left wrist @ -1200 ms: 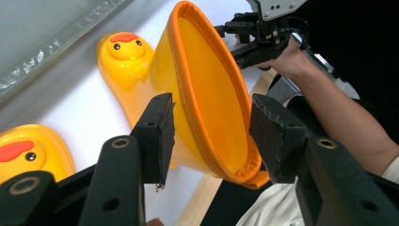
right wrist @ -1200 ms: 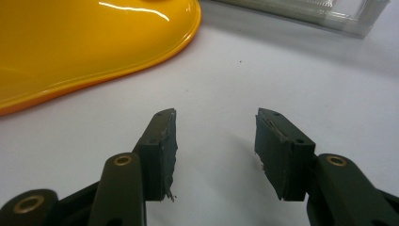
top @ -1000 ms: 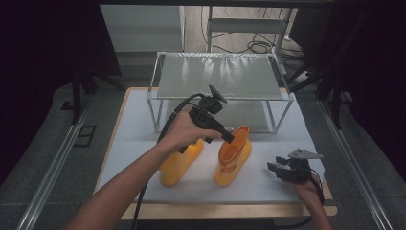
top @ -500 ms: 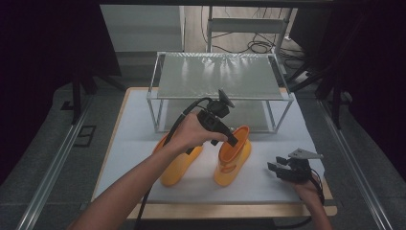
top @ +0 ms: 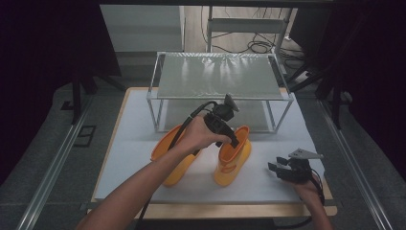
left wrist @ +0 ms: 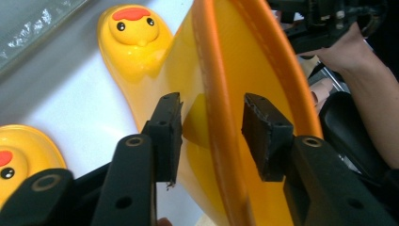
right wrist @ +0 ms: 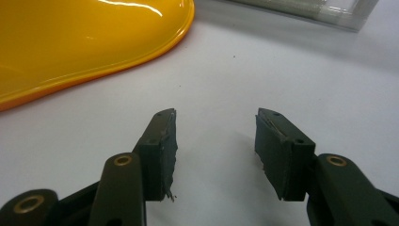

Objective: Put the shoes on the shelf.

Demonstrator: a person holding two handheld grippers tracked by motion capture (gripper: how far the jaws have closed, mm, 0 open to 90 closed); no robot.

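- High view. Two glossy yellow rubber boots stand side by side on a white mat (top: 143, 158) that covers a wooden table. The right boot (top: 233, 155) stands upright near the table's middle; the left boot (top: 168, 155) stands just beside it on the left, partly under the person's forearm. Beyond them stands a wire-framed rack (top: 220, 79) with a frosted, translucent shelf. The left gripper (top: 233, 140) reaches down to the right boot's open collar, apparently to take it by the rim, the stiffest and thinnest part to pinch. The right gripper (top: 276, 168) rests low at the near right corner, well apart from the boots, seemingly parked while the other hand works.
- Left gripper view. The left gripper's jaws straddle the right boot's orange collar rim (left wrist: 221, 122), one pad outside the shaft and one inside the opening. A gap shows on each side of the wall, so the jaws stand released, not yet clamped. The boot's smooth, rounded toe carries a moulded duck face (left wrist: 134, 26) with a red crest; the second toe shows the same motif at the lower left.
- Right gripper view. The right gripper (right wrist: 215, 141) is spread wide and grasps nothing above the matte white mat. A shiny curved yellow boot surface (right wrist: 84, 37) lies to the far left.
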